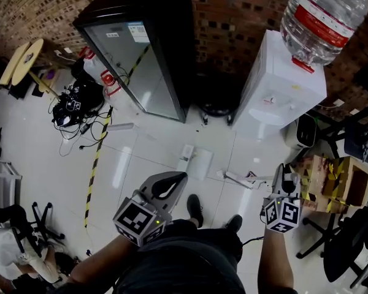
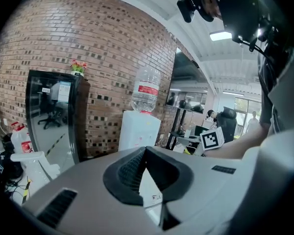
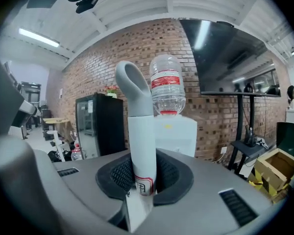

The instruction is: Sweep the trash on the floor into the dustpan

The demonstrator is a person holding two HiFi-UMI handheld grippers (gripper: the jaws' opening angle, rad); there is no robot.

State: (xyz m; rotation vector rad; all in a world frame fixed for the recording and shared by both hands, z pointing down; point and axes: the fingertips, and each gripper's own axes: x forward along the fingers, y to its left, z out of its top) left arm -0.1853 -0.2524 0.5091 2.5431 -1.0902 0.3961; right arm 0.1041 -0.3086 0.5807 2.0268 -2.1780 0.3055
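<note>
In the head view a white dustpan (image 1: pixel 200 163) stands on the pale tiled floor ahead of my shoes. My left gripper (image 1: pixel 169 186) is shut on its thin white handle (image 2: pixel 149 192), which shows as a flat sliver between the black pads in the left gripper view. A white broom head (image 1: pixel 238 179) rests on the floor to the right of the dustpan. My right gripper (image 1: pixel 284 180) is shut on the broom handle (image 3: pixel 140 146), a white tube with a grey hooked top. A few small dark specks (image 1: pixel 203 122) lie on the tiles beyond the dustpan.
A black glass-door cabinet (image 1: pixel 144 54) and a white water dispenser (image 1: pixel 275 94) with a big bottle (image 1: pixel 323 16) stand against the brick wall. Cables (image 1: pixel 78 106) and yellow-black tape (image 1: pixel 96 159) lie at left. A cardboard box (image 1: pixel 331 179) and office chairs stand at right.
</note>
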